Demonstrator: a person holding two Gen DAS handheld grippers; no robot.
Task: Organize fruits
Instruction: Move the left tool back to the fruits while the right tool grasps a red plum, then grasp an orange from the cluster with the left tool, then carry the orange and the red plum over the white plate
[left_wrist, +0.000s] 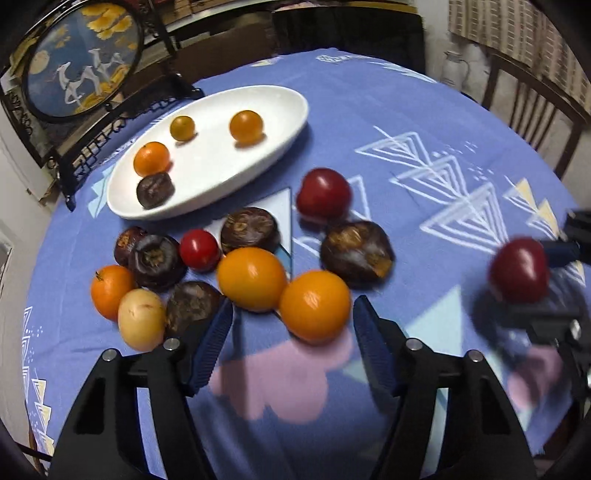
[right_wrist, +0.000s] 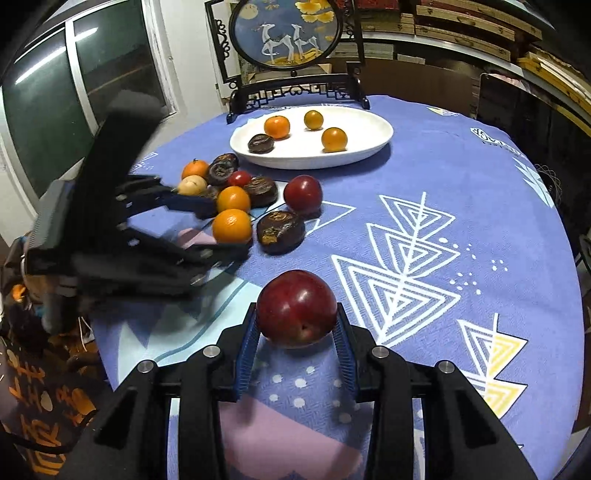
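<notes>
My right gripper (right_wrist: 297, 328) jaws pinch a plum (right_wrist: 296, 308) that could squirt out, while my left gripper (left_wrist: 293, 325), spread wide, might knock the orange (left_wrist: 314, 304) rolling.

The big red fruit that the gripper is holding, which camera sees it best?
The right wrist view. The red fruit sits large and sharp between the right gripper fingers, which press on both its sides. The left wrist view shows it small and blurred at the far right edge.

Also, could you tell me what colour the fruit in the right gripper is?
Dark red fruit, clearest in the right wrist view.
</notes>
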